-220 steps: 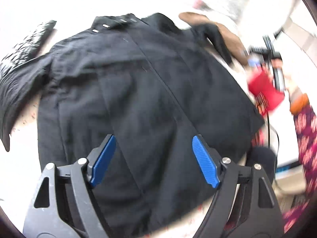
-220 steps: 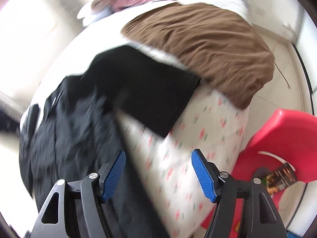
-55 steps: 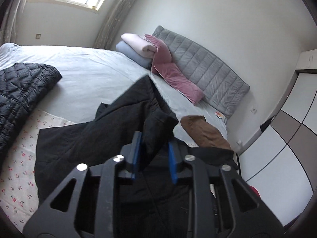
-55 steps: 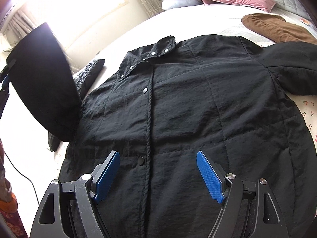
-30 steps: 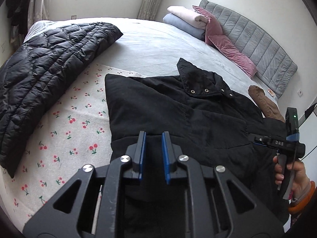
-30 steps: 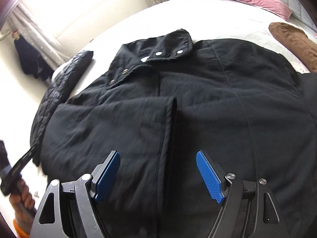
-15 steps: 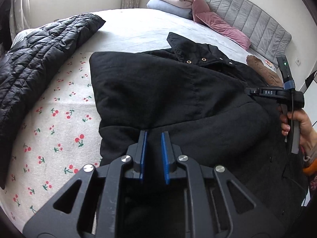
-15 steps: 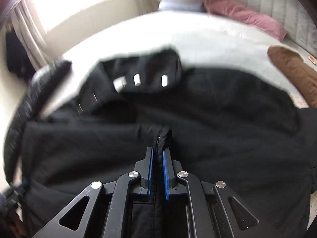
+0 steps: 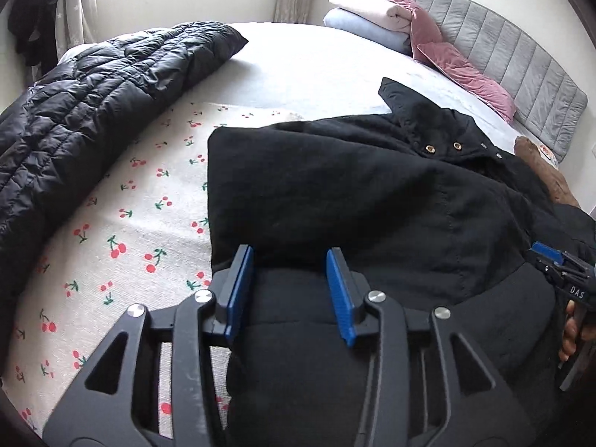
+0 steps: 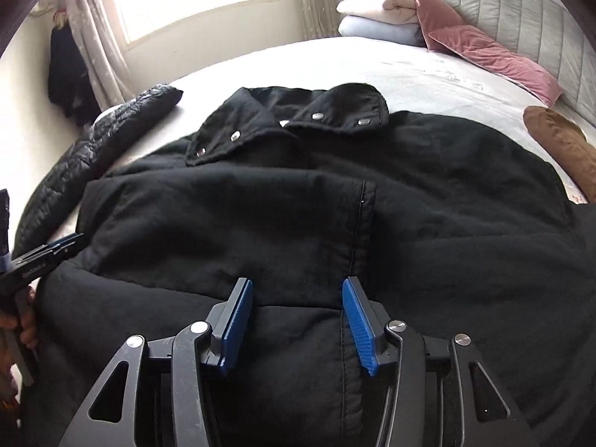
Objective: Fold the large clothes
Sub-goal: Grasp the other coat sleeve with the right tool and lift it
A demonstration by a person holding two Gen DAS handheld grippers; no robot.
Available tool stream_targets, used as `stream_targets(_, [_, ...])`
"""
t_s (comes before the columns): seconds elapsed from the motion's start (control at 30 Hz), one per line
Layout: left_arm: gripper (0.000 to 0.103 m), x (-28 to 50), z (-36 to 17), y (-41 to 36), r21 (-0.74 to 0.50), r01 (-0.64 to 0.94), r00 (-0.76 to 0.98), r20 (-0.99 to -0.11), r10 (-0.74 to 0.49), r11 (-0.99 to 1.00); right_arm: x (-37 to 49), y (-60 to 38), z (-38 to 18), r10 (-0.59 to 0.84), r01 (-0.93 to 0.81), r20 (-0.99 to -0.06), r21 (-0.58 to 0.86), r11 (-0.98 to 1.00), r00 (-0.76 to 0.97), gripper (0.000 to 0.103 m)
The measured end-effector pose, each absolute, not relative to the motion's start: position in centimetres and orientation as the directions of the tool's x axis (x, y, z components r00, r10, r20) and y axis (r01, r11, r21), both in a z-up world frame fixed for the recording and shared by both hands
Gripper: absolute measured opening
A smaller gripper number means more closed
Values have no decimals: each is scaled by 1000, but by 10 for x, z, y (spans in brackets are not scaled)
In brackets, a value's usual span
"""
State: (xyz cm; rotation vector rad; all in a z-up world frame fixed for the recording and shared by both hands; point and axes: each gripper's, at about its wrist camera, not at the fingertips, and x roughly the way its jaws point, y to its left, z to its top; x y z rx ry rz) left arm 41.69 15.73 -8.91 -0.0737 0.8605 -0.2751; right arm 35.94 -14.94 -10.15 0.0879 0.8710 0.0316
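Observation:
A large black snap-front jacket (image 9: 372,201) lies face up on the bed, collar toward the headboard; it also shows in the right wrist view (image 10: 428,193). Its left sleeve (image 10: 231,223) is folded flat across the chest, cuff edge near the middle. My left gripper (image 9: 288,287) is open and empty, just above the jacket's left side below the folded sleeve. My right gripper (image 10: 296,316) is open and empty, above the jacket's front near the sleeve cuff. Each gripper shows at the edge of the other's view.
A black quilted puffer jacket (image 9: 93,111) lies at the left of the bed. A cherry-print sheet (image 9: 111,242) lies under the jacket. A brown garment (image 10: 558,141) lies at the right. Folded bedding and pink pillows (image 10: 428,15) sit by the grey headboard.
Both grippers were shut on the folded sleeve half a second ago and have opened, letting it go. The sleeve now rests flat across the jacket's chest.

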Motion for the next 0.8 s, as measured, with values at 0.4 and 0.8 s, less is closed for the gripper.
stream_targets(0.4, [76,374,-48,164,-246,167,625,-723,-295,955,334,-175,-71,58,87,-782,142,986,620,73])
stream_targets(0.8, [88,280,2,151,-322,78,521,-793,-314,943,261,-254,-3,14,193,-750,188,963,661,78])
